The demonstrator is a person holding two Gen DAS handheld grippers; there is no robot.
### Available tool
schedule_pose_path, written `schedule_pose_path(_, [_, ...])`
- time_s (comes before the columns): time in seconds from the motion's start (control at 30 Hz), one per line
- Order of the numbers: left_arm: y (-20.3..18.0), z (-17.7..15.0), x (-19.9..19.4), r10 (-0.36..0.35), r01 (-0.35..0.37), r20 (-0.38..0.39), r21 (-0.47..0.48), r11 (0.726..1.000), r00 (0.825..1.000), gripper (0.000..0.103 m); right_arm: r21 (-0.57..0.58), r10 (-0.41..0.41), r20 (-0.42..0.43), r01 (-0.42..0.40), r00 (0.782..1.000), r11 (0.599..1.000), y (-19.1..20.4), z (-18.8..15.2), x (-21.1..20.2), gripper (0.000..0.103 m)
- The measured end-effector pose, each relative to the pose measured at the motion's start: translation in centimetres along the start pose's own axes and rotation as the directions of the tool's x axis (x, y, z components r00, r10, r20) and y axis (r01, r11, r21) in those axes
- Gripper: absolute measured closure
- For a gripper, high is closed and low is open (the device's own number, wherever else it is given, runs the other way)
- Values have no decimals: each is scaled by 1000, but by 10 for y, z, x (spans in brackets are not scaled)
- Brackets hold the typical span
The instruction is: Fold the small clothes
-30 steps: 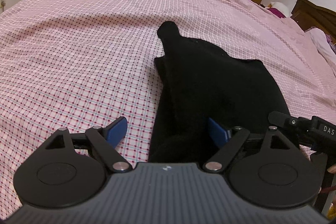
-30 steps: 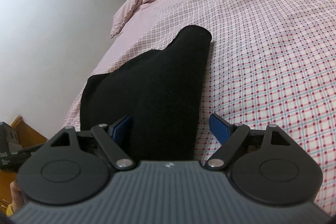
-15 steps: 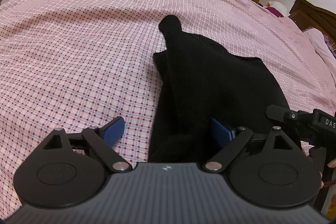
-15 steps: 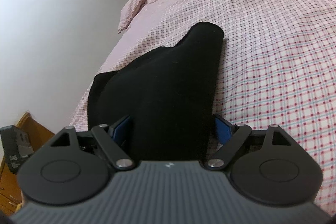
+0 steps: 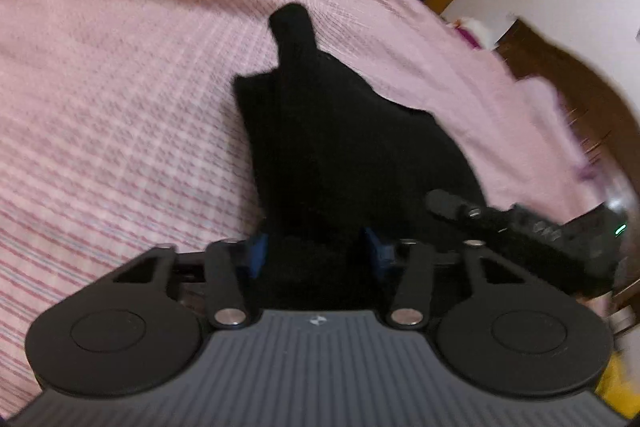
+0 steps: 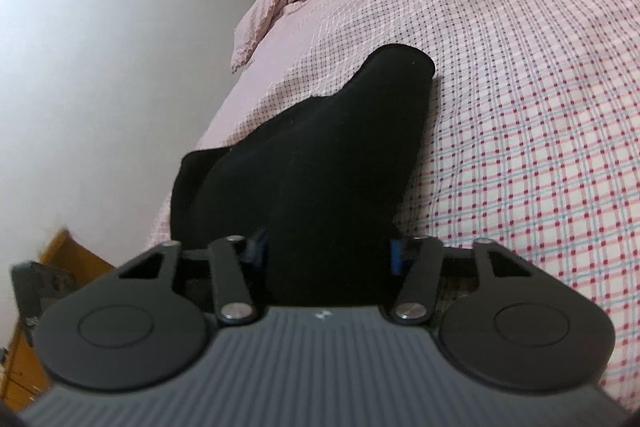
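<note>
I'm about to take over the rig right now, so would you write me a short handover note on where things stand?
Left gripper: closed on the near edge of the black garment, cloth bunched between the blue pads.
Right gripper: likewise closed on the near edge of the same garment.
Garment: lies on the pink checked bedspread, a narrow part pointing away from you.
Done: both near-edge grips appear taken.
Left: probably lift the near edge and carry it over toward the far end, then release and smooth. The left view is blurred, so check that grip.
</note>
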State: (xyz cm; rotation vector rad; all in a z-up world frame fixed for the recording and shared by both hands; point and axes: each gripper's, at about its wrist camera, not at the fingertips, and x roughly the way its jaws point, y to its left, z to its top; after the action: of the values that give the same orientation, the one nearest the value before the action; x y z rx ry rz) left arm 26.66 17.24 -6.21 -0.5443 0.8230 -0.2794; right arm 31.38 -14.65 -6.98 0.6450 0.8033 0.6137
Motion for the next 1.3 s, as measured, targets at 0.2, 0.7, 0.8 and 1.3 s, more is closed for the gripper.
schedule_pose_path(0.2, [3, -3, -13, -75, 76, 20, -46, 996, 997, 68, 11, 2, 26, -2, 1000, 1000, 19, 4, -17, 64])
schedule_pose_path(0.7, [-71, -78, -58, -199, 199, -49, 2, 980, 979, 72, 25, -40, -19, 41, 999, 999, 40, -18, -125, 67])
schedule_pose_path(0.8, [-90, -100, -62, -207, 209, -82, 21, 978, 975, 72, 65, -45, -35, 48, 998, 997, 31, -27, -151, 67])
schedule_pose_path(1.3, [-160, -161, -67, 119, -108, -20, 291, 951, 993, 55, -62, -226, 27, 228, 974, 972, -10, -75, -161, 54])
